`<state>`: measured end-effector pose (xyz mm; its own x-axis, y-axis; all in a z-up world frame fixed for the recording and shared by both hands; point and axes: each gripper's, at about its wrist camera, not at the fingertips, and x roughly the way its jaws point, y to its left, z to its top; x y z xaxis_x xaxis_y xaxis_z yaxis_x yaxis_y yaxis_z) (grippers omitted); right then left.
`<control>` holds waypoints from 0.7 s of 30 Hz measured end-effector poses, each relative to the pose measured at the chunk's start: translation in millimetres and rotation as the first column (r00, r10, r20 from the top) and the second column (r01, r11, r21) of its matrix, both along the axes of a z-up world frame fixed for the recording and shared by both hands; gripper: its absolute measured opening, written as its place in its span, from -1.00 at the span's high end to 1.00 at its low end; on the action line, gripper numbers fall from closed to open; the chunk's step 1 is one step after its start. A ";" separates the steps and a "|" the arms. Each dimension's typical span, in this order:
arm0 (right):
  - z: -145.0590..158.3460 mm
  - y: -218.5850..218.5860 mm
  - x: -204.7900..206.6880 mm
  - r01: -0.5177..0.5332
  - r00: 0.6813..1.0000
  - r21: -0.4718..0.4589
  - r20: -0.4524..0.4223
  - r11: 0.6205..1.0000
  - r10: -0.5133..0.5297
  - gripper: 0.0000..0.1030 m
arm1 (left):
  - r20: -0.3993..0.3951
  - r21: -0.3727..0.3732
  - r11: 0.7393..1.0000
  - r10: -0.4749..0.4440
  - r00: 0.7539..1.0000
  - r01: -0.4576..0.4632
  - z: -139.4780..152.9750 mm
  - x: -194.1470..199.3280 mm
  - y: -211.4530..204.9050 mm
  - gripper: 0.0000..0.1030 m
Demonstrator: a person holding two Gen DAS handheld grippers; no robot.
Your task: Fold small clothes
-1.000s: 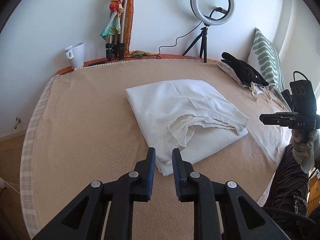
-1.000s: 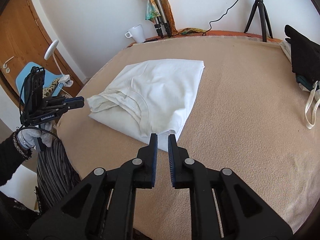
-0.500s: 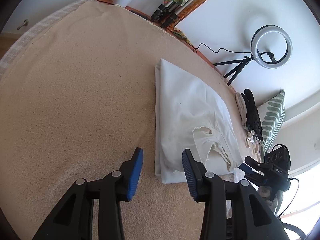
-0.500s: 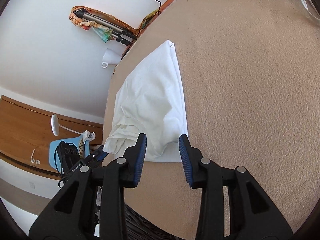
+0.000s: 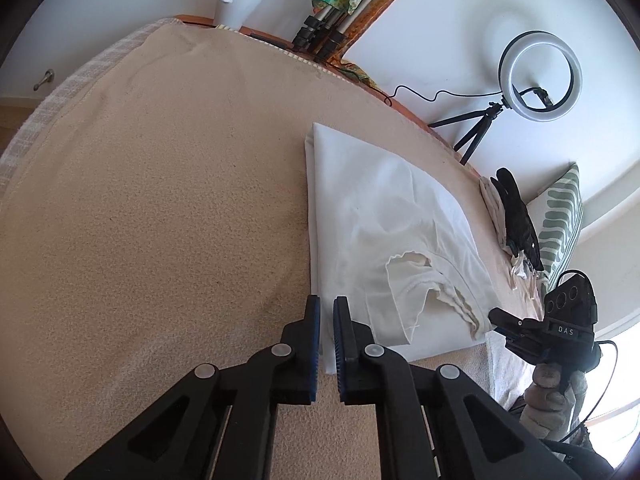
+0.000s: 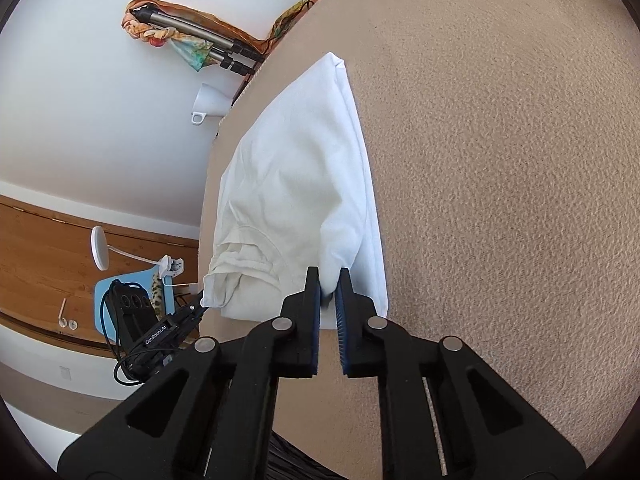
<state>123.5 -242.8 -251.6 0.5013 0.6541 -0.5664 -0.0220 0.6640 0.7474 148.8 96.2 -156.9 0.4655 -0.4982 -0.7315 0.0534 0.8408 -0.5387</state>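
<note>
A white T-shirt (image 5: 372,216) lies folded on the beige bedspread (image 5: 160,200), neck opening towards its near end. My left gripper (image 5: 327,306) is shut on the shirt's near left corner edge. In the right wrist view the same shirt (image 6: 296,184) lies ahead, and my right gripper (image 6: 328,280) is shut on its near right corner, which bunches up between the blue pads. The right gripper also shows in the left wrist view (image 5: 516,324), at the shirt's right near corner. The left gripper shows in the right wrist view (image 6: 192,312) at the shirt's left edge.
A white mug (image 5: 238,2), a folded tripod with scarves (image 5: 340,8) and a ring light (image 5: 540,76) stand along the far wall. Black and white clothes (image 5: 516,216) and a green patterned pillow (image 5: 560,220) lie at the right. A blue chair (image 6: 132,296) stands left of the bed.
Both grippers were open just short of the shirt's near corners half a second ago. Now both have moved in and shut on those corners.
</note>
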 end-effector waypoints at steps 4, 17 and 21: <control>6.8 -1.8 -5.0 -0.010 1.000 0.023 0.015 1.000 0.010 0.86 | 0.065 0.011 0.998 -0.065 0.996 0.064 14.9 -19.3 -6.0 0.48; -5.2 -10.7 -7.1 0.006 1.000 0.067 -0.031 0.998 -0.003 0.74 | -0.236 -0.440 0.857 0.177 0.956 -0.267 -21.7 -19.2 23.4 0.05; -4.0 -9.3 -5.9 -0.003 1.000 0.066 -0.026 0.998 0.005 0.74 | -0.275 -0.443 0.849 0.176 0.945 -0.287 -28.8 -10.4 12.6 -0.03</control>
